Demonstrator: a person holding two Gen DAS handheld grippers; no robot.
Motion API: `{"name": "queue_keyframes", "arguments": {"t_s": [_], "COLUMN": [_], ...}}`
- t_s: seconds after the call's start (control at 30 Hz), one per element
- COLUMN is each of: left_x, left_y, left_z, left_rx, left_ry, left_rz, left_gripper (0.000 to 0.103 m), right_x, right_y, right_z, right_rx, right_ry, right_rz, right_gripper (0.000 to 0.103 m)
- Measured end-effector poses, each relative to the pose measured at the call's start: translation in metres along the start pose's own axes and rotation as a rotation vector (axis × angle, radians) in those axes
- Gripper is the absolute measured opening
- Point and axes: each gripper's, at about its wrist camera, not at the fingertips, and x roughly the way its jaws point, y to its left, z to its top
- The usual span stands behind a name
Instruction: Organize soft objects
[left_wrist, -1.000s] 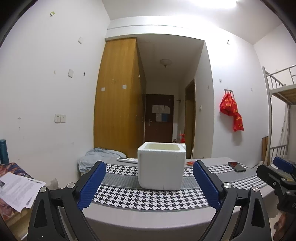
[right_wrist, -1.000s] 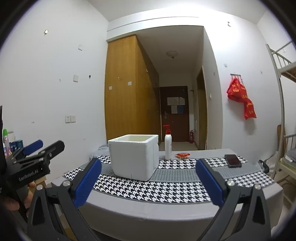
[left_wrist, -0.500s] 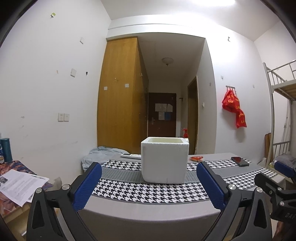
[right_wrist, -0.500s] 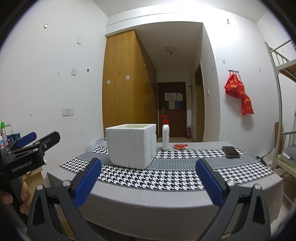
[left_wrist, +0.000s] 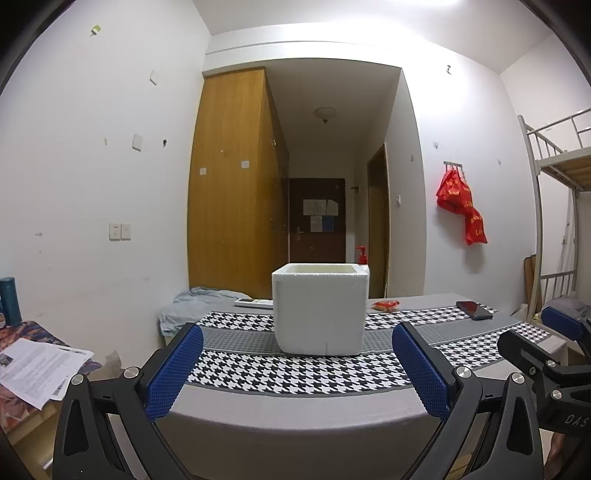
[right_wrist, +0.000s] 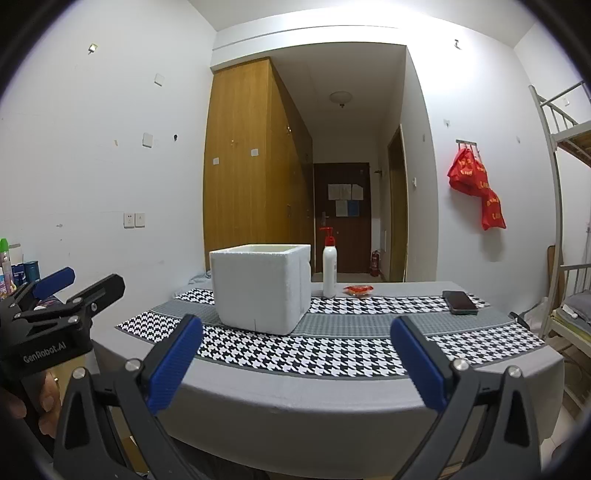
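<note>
A white foam box (left_wrist: 320, 308) stands open-topped on the houndstooth cloth of the grey table (left_wrist: 295, 406); it also shows in the right wrist view (right_wrist: 260, 288). A pale blue cloth bundle (left_wrist: 192, 308) lies at the table's far left. A small red packet (left_wrist: 385, 304) lies behind the box, also in the right wrist view (right_wrist: 357, 289). My left gripper (left_wrist: 299, 369) is open and empty, in front of the table's near edge. My right gripper (right_wrist: 295, 362) is open and empty, to its right.
A white pump bottle (right_wrist: 329, 269) stands behind the box. A black phone (right_wrist: 459, 301) lies at the right of the table. A remote (left_wrist: 253, 303) lies left of the box. Papers (left_wrist: 37, 369) lie on a side surface at left. A bunk bed (left_wrist: 561, 229) stands at right.
Both grippers have dropped lower and drawn back a little, so the table's near edge sits higher in view. Both stay open and empty.
</note>
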Motion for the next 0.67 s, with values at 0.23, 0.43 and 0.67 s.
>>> {"name": "queue_keyframes", "arguments": {"t_s": [0.23,0.43,0.67], "left_x": [0.0033,0.0043,0.0035], "left_y": [0.0011,-0.0012,-0.0003], "left_z": [0.0011,0.0012,0.0010], "left_rx": [-0.001,0.004,0.000], "left_ry": [0.012,0.016,0.013], "left_rz": [0.008,0.005,0.005], "left_gripper": [0.102,0.102,0.102], "right_x": [-0.0003,-0.0002,0.0008], "right_y": [0.0006,0.0008,0.0019], "right_z": [-0.0003,0.0003,0.0003], "right_rx": [-0.002,-0.006,-0.011], "right_ry": [0.004,0.004,0.006], "right_rz": [0.000,0.001,0.003], "right_gripper": [0.103,0.103,0.103]}}
